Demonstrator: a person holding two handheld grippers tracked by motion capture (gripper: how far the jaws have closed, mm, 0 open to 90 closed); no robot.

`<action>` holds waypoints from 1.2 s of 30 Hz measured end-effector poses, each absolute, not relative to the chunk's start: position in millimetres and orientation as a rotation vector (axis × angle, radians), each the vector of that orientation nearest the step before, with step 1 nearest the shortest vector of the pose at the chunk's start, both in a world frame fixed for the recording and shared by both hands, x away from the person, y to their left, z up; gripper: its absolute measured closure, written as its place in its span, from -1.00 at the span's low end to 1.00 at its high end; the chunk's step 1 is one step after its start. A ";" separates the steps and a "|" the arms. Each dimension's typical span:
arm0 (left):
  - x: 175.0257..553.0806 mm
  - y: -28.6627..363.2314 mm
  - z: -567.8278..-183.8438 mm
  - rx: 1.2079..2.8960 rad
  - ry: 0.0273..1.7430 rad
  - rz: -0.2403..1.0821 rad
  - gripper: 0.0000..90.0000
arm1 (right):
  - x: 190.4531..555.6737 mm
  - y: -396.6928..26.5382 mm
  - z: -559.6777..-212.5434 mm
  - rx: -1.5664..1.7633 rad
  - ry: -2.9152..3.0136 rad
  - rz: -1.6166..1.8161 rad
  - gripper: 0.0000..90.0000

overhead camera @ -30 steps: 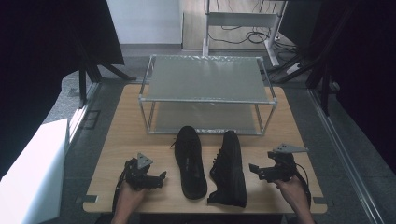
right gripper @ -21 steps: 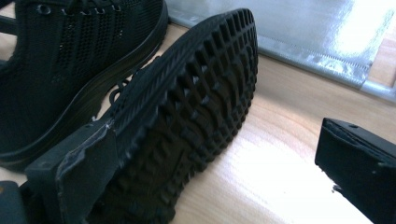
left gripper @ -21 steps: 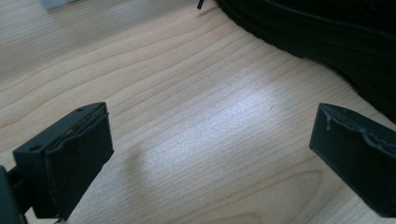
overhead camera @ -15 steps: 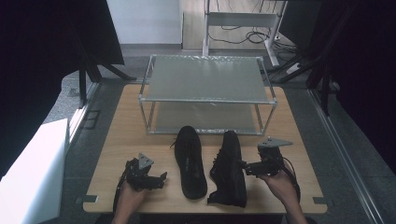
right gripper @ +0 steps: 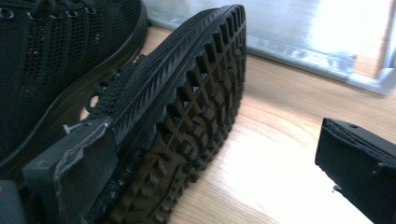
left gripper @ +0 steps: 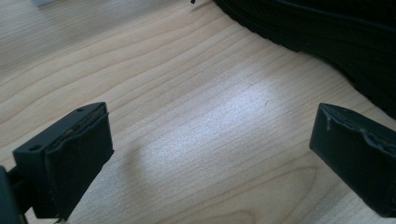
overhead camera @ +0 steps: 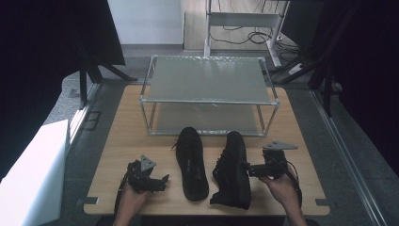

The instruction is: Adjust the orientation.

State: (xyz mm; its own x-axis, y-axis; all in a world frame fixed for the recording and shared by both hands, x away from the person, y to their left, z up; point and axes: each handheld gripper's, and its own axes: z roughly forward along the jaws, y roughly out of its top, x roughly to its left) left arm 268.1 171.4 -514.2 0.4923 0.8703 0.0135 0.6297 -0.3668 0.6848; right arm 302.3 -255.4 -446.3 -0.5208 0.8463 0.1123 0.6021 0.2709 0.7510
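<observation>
Two black mesh shoes lie on the wooden table [overhead camera: 117, 141]. The left shoe [overhead camera: 190, 162] stands upright; its sole edge [left gripper: 327, 32] shows in the left gripper view. The right shoe [overhead camera: 233, 169] lies tipped on its side, its treaded sole [right gripper: 187, 126] facing my right gripper [overhead camera: 249, 169]. That gripper [right gripper: 215, 172] is open, with its left jaw against the shoe's edge and its right jaw well clear over bare wood. My left gripper [overhead camera: 160, 181] rests left of the upright shoe. It [left gripper: 210, 158] is open, with bare wood between its jaws.
A metal rack [overhead camera: 207, 101] with two frosted shelves stands behind the shoes; its lower shelf [right gripper: 303, 42] is just beyond the tipped shoe. A white box [overhead camera: 28, 174] sits off the table's left side. The table's front edge is near both hands.
My right gripper has moved left from the table's right side up to the tipped shoe. The left gripper and both shoes have stayed put.
</observation>
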 end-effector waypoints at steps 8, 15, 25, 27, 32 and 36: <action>268.4 170.7 -515.0 2.121 1.237 0.504 -1.00 | 298.7 -271.1 -444.4 1.356 2.195 1.096 -1.00; 268.7 170.8 -515.0 2.121 1.246 0.513 -1.00 | 293.0 -283.9 -443.8 1.394 2.146 1.069 -0.97; 269.6 167.4 -515.3 2.128 1.233 0.503 -1.00 | 286.3 -314.3 -454.2 1.463 2.084 1.045 -0.82; 269.5 167.3 -515.3 2.128 1.234 0.502 -1.00 | 285.5 -318.5 -457.6 1.458 2.083 1.000 -0.73; 269.5 168.3 -514.6 2.116 1.232 0.496 -1.00 | 288.9 -328.9 -475.0 1.497 2.104 0.899 -0.69; 269.7 168.9 -514.5 2.110 1.241 0.485 -1.00 | 290.0 -335.5 -478.4 1.522 2.107 0.956 -0.71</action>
